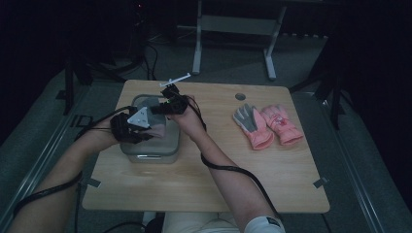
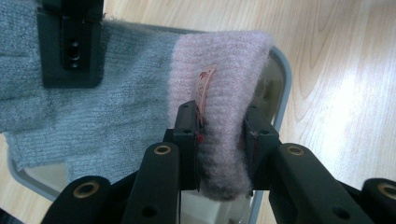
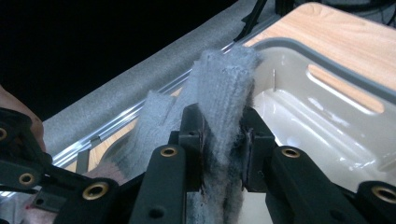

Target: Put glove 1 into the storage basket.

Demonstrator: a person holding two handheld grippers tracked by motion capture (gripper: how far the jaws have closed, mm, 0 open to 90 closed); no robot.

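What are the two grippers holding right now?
Left gripper: shut on the knit glove's pink cuff.
Right gripper: shut on the glove's grey part.

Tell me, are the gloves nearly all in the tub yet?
Not yet. In hand: the left gripper pinches the pink cuff of a grey knit glove, and the right gripper pinches its grey end, holding it over the tub. Still left: the pair of pink gloves lies on the table to the right. What is already inside the tub I cannot tell.
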